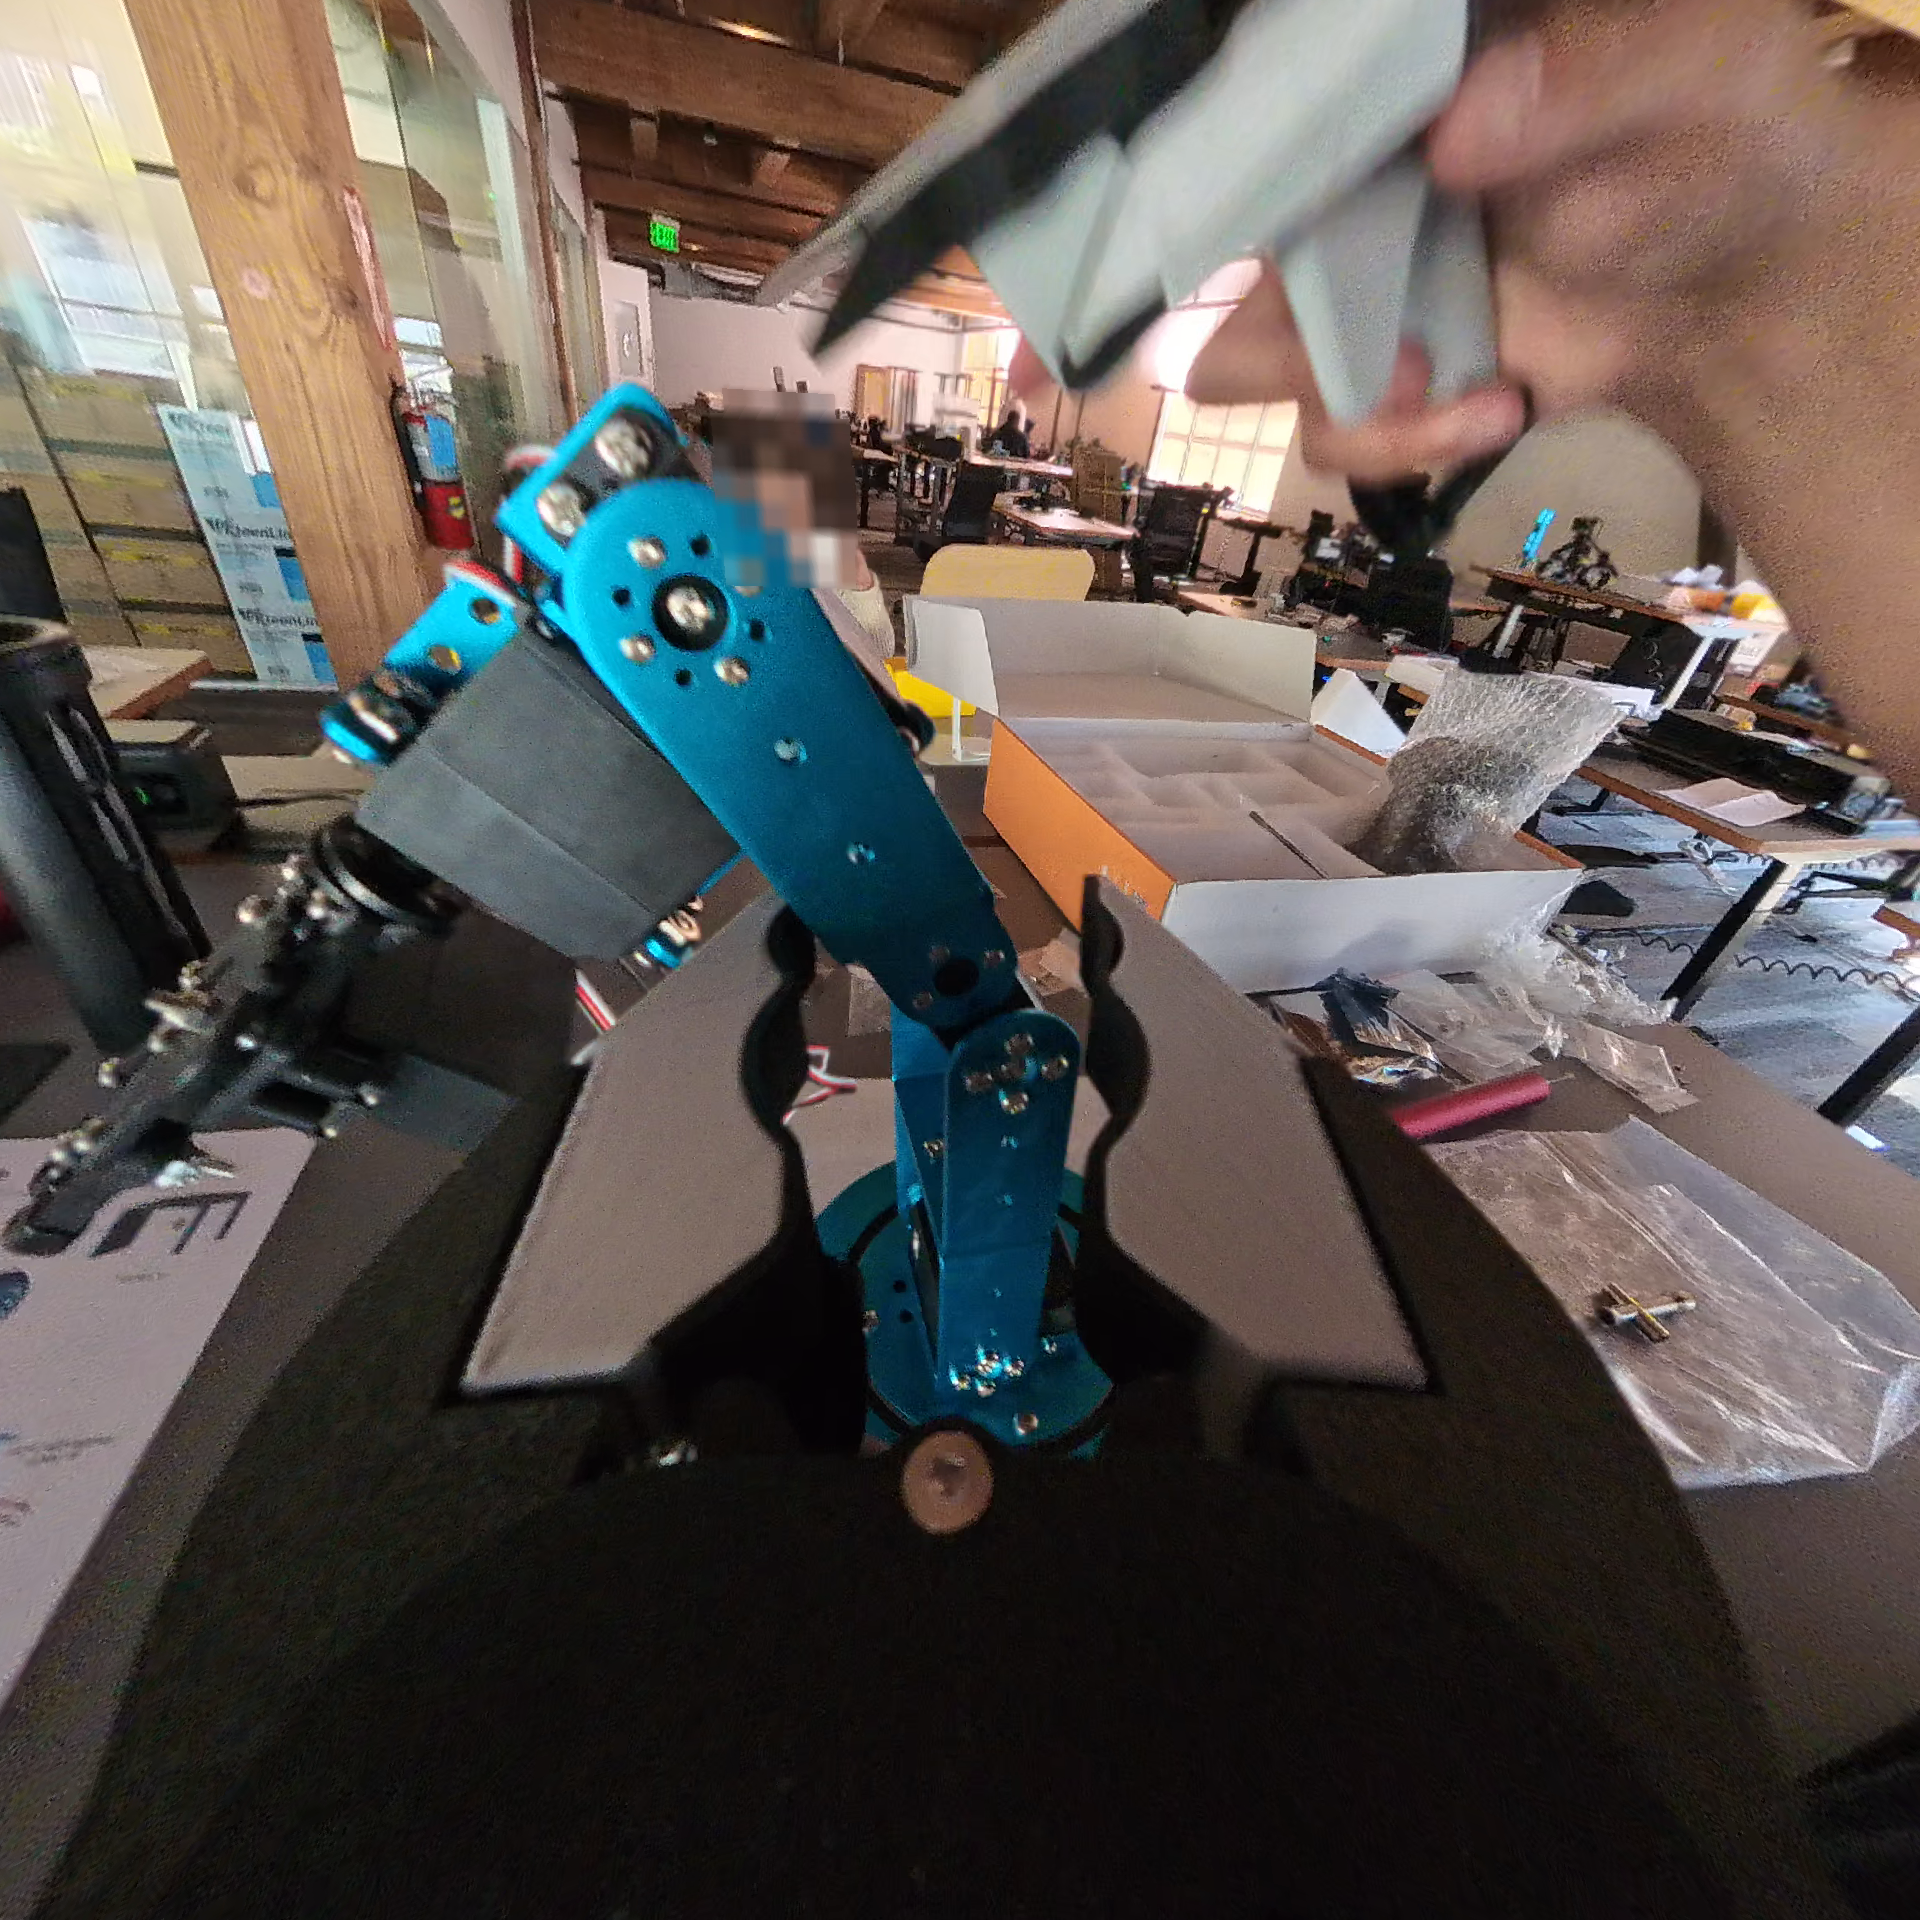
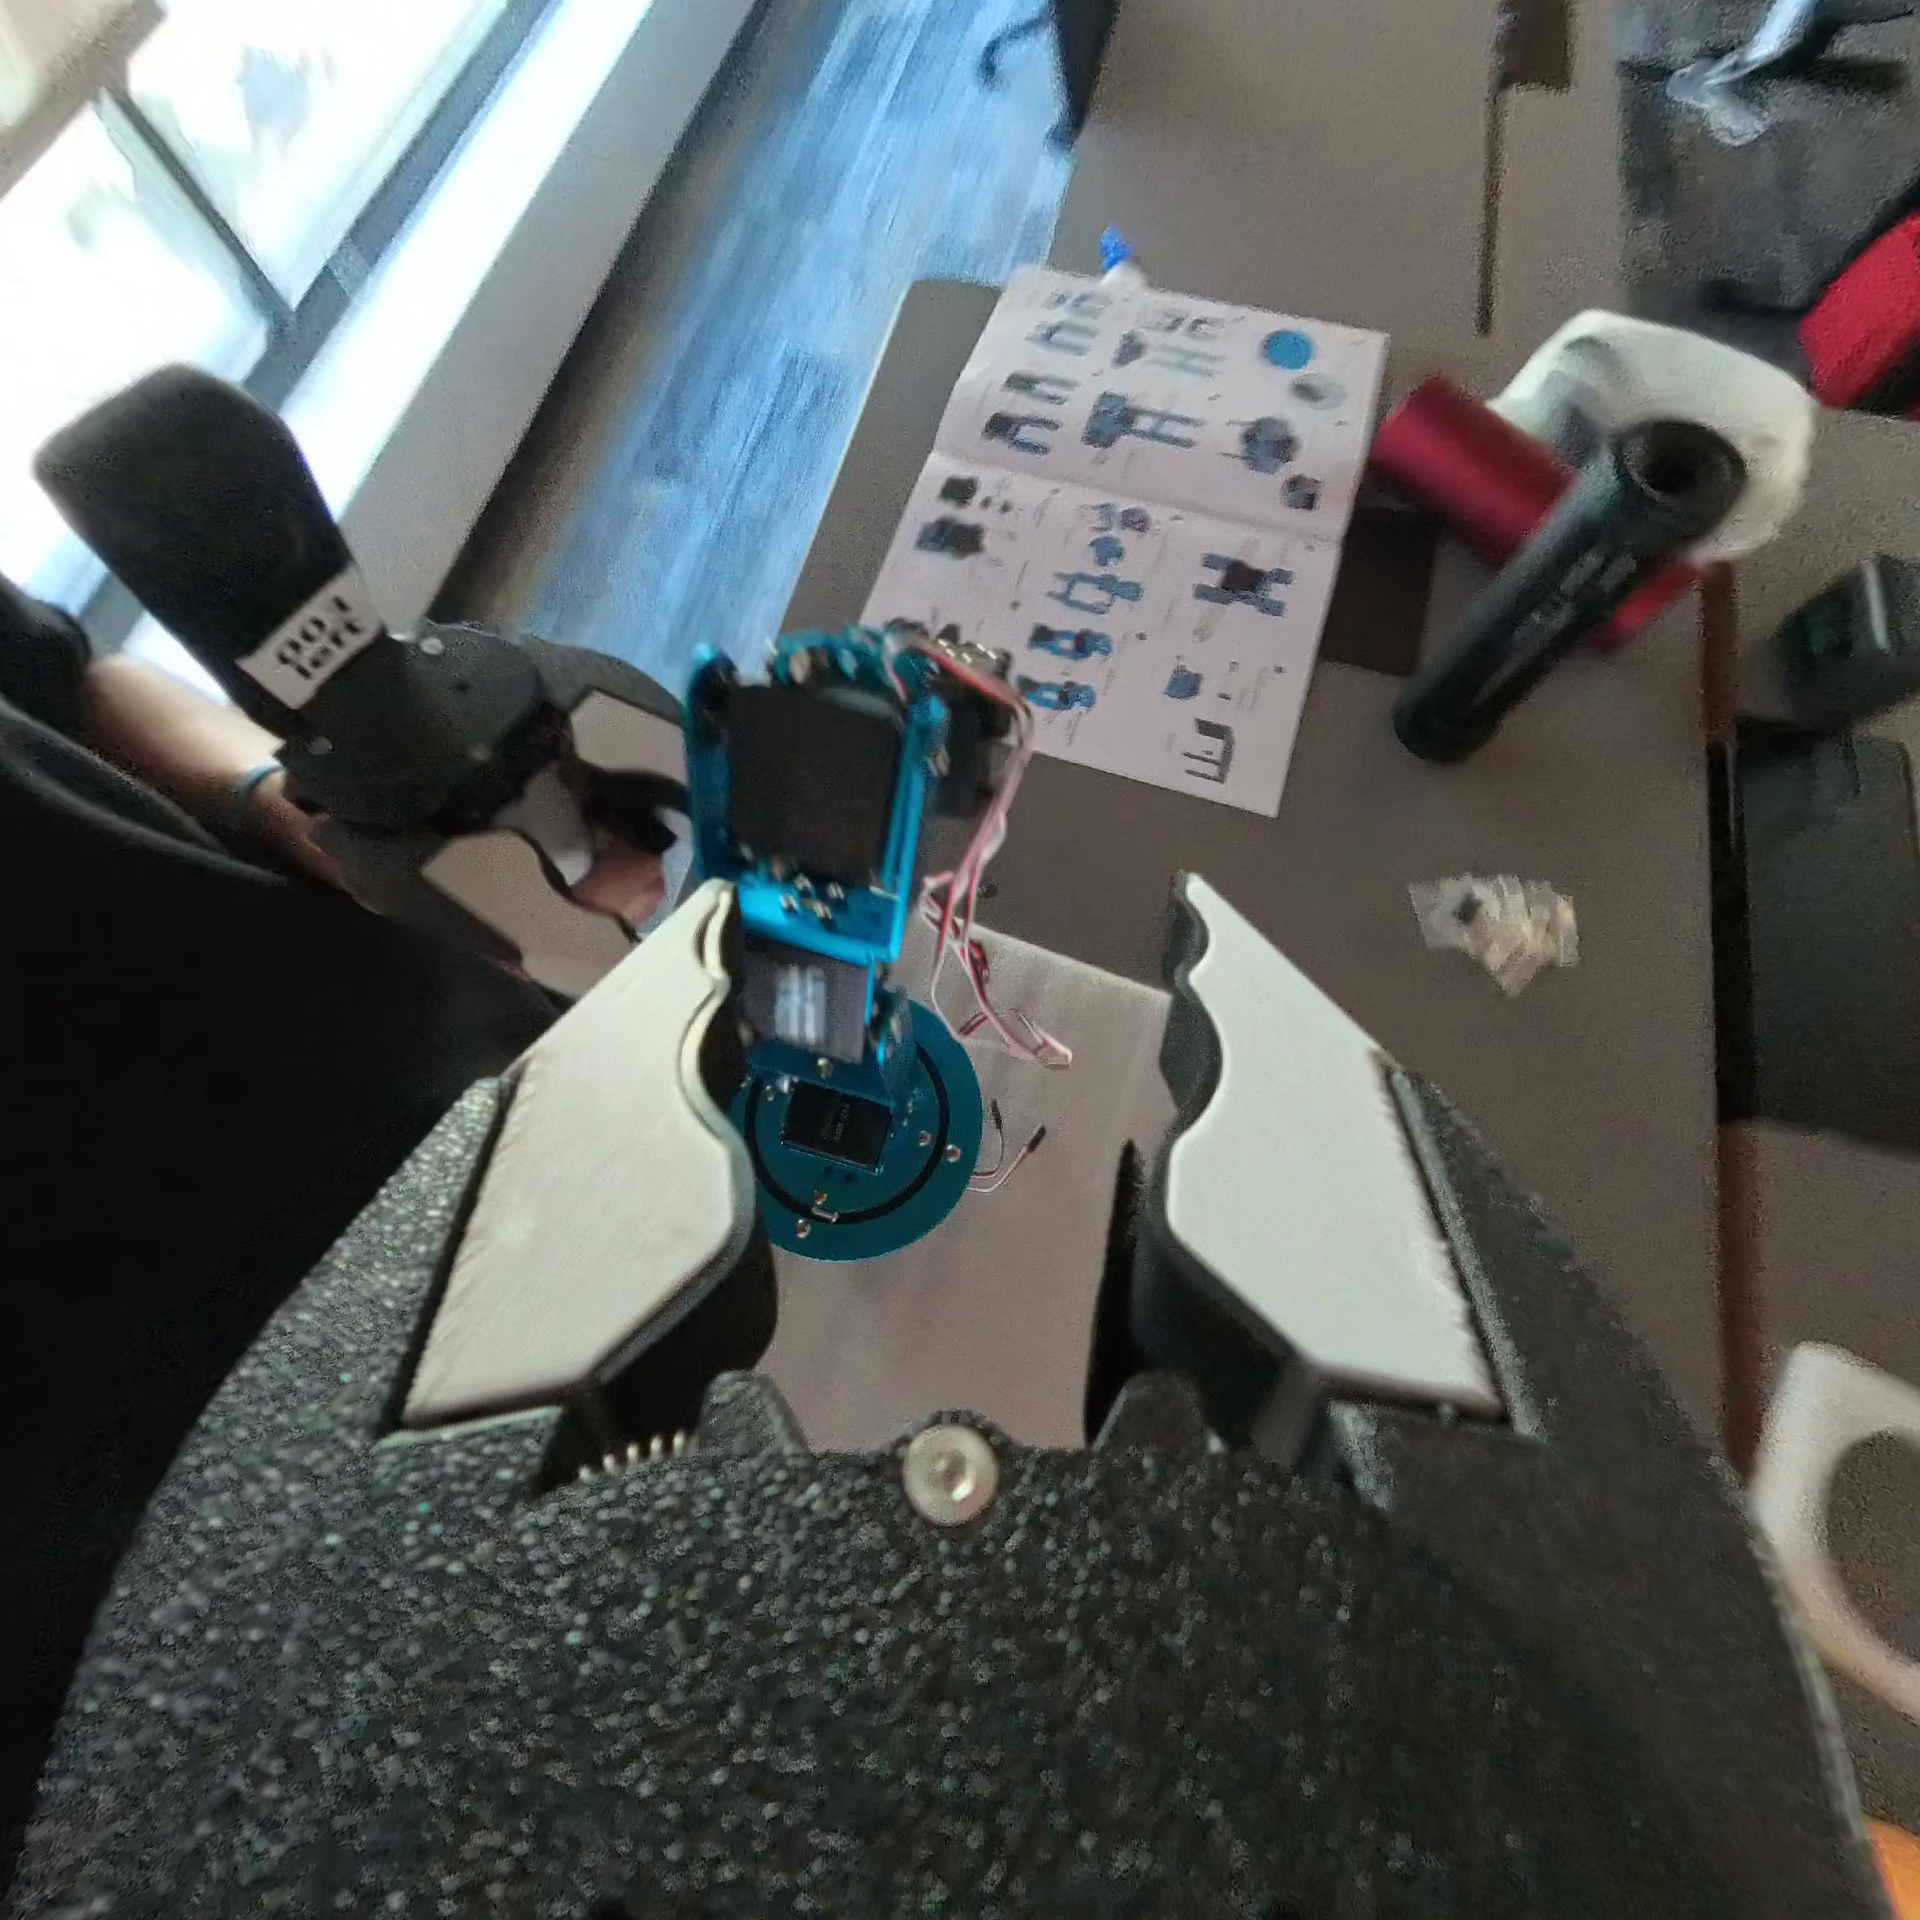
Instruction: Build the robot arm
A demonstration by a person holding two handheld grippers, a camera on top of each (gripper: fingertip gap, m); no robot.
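A small blue metal robot arm (image 1: 790, 748) with grey servos stands on its round blue base (image 2: 935, 1153) on the brown table (image 2: 1351, 935). Its black claw (image 1: 208, 1060) hangs down to the left. My left gripper (image 1: 940, 914) is open, and the arm's lower upright link shows between its fingers with a gap on the left side. It also shows in the right wrist view (image 2: 655, 821), beside the arm. My right gripper (image 2: 951, 904) is open and empty above the arm, its left fingertip close to the blue bracket (image 2: 810, 790). It appears blurred in the left wrist view (image 1: 956, 343), held by a hand.
A printed parts sheet (image 2: 1143, 520) lies beyond the arm. Near it are a red cylinder (image 2: 1465, 468) and a black tube (image 2: 1558, 592). An open orange-and-white foam-lined box (image 1: 1143, 790) and a bubble-wrap bag (image 1: 1486, 758) sit behind. Clear plastic bags (image 1: 1714, 1330) and a small metal fitting (image 1: 1642, 1311) lie right. Loose servo wires (image 2: 977, 935) trail on the table. Tip to tip, the grippers are about 9 cm apart.
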